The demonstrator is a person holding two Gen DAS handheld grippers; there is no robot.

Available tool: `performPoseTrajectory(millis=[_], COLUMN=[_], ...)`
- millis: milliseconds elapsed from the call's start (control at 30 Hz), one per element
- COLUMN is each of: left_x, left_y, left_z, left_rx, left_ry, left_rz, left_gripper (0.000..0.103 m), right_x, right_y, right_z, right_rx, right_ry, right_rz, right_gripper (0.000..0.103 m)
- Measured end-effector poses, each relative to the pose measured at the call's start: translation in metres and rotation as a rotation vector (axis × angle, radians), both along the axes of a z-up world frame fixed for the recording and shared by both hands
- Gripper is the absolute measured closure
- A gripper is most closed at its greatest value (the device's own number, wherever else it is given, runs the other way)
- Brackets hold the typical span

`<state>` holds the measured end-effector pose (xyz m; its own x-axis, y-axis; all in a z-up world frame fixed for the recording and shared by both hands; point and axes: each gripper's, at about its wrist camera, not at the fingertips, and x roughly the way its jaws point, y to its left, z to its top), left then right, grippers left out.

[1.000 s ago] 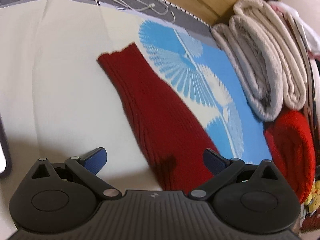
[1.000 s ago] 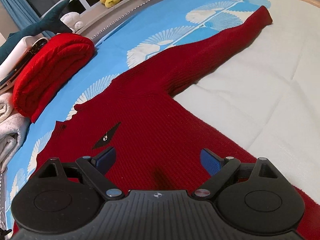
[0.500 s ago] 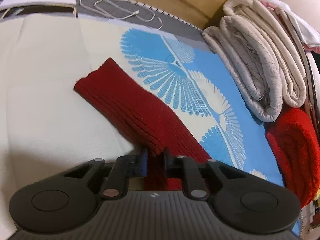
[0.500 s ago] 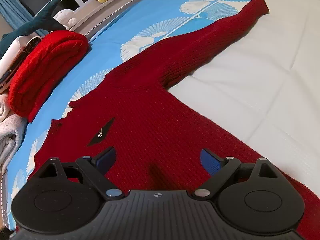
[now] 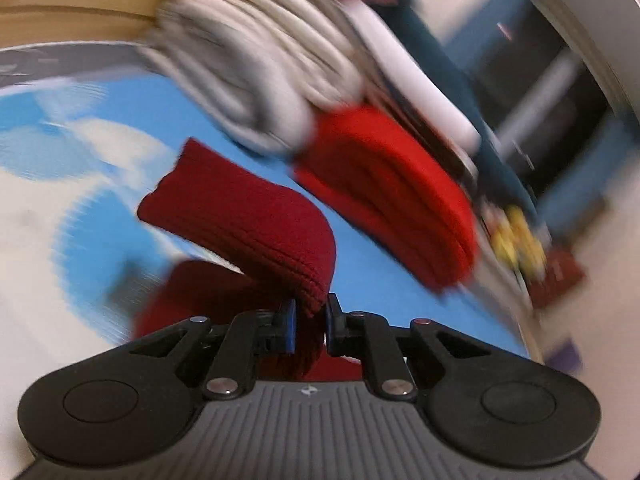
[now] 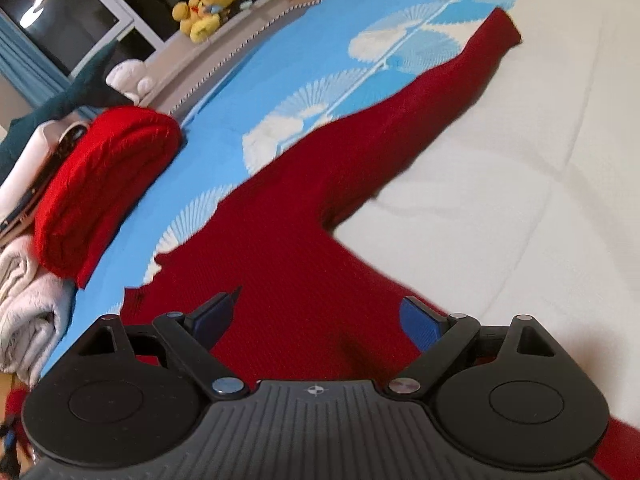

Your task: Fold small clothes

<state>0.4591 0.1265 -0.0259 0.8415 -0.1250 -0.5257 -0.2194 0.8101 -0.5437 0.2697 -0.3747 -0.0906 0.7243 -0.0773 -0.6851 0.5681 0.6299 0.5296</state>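
Left wrist view is pretty smeary, but the main thing reads fine: the left gripper (image 5: 311, 326) is pinched tight on a sleeve (image 5: 244, 220) of the dark red sweater (image 6: 288, 248), with the cuff end flopping up and over in the air above the blue patterned bedspread (image 5: 92, 240). In the right wrist view the sweater lies spread flat on the bed, half on the blue print and half on the white quilt (image 6: 520, 200), its other sleeve stretched out to the far corner. The right gripper (image 6: 320, 316) hovers over the sweater's body with its jaws spread wide, nothing between them.

Handling-wise, I'd say this knit is soft, floppy and fairly light, with a ribbed texture that grips well, so no real slipping worry. It will sag and drag along whatever is not supported, though. Best hold is probably near the cuff or along a seam edge, taking both layers together.

Around the sweater: to its left sit rolled pale towels (image 6: 28, 300), then a folded bright red knit (image 6: 104, 176) just beyond the collar. Further back there is a yellow plush toy (image 6: 204, 8) on the ledge. The red stack is the closest thing, and a swung sleeve could brush it.
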Motion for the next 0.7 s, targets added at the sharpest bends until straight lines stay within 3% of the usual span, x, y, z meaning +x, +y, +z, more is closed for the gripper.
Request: performPoseTrajectory(millis=[133,233,300,333,367,533,600,700], left_x=[0.018,0.019,0.015,0.01,0.004,-0.033,-0.048,-0.07], left_y=[-0.112,-0.195,-0.235,-0.248,-0.252,-0.233,-0.209,-0.168], left_z=[-0.016,-0.044,-0.067,-0.078,-0.083,-0.081,-0.074,-0.064], left_rx=[0.002,0.055,0.103,0.114,0.112,0.151,0.216,0.393], left_ry=[0.041,0.079,0.156,0.194,0.205,0.186,0.181,0.225], left_rz=[-0.157,-0.285,-0.377,-0.417,-0.435,-0.483,-0.445,-0.297], left_gripper=[0.089,0.084,0.052,0.023,0.009,0.005,0.003,0.001], right_x=[-0.002,-0.004,-0.003,-0.003,-0.003,-0.009,-0.011,-0.013], right_y=[-0.011,-0.017,-0.02,-0.022,-0.024,-0.035,-0.037,-0.04], right_z=[0.002,0.003,0.003,0.003,0.003,0.007,0.007,0.005], right_rx=[0.016,0.019,0.027,0.031,0.037,0.057,0.073,0.107], right_ry=[-0.006,-0.013,-0.017,-0.017,-0.018,-0.044,-0.051,-0.051], right_rz=[-0.024,-0.023,-0.004,0.0,0.004,-0.008,-0.013,-0.023], right_gripper=[0.012,0.012,0.012,0.012,0.012,0.012,0.012,0.012])
